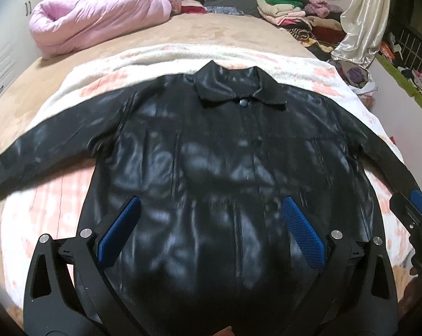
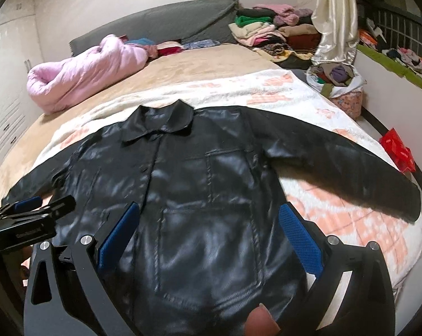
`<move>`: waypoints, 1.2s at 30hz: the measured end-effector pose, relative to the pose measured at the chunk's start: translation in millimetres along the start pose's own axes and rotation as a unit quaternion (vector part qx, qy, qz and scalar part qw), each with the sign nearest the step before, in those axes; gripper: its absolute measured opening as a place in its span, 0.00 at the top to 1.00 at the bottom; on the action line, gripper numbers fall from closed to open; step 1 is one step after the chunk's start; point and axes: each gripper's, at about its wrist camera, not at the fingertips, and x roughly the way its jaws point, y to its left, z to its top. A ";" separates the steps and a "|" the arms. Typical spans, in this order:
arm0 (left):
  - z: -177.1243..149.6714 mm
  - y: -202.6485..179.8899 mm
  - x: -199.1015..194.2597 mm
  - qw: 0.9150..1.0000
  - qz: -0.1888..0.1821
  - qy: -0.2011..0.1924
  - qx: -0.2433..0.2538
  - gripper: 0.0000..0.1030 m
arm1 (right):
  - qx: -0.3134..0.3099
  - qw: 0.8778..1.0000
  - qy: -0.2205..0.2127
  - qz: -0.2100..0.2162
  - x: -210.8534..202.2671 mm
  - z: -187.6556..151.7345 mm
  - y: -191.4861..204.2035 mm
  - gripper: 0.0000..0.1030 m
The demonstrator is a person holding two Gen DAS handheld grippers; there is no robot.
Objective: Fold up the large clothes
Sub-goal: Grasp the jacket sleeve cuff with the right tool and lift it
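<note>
A black leather jacket lies flat and buttoned on the bed, collar away from me, both sleeves spread out sideways. It also shows in the right wrist view. My left gripper is open and empty, hovering above the jacket's lower front. My right gripper is open and empty, above the jacket's lower right side. The right gripper shows at the right edge of the left wrist view. The left gripper shows at the left edge of the right wrist view.
A white and pink blanket lies under the jacket on a tan bedspread. A rolled pink quilt lies at the far left. Piles of folded clothes sit at the far right, by a satin curtain. A red object lies off the bed's right side.
</note>
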 end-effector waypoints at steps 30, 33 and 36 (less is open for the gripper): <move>67.1 -96.3 122.4 0.995 -0.058 0.068 0.042 0.08 | 0.345 0.923 0.008 -0.172 62.5 -9.2 -221.2 0.04; 68.8 -99.3 128.6 0.995 -0.060 0.070 0.039 0.08 | 0.391 0.903 0.000 -0.180 63.1 -17.4 -246.8 0.04; 70.6 -101.6 133.2 0.995 -0.060 0.073 0.037 0.08 | 0.436 0.882 -0.003 -0.179 68.6 -23.3 -269.0 0.04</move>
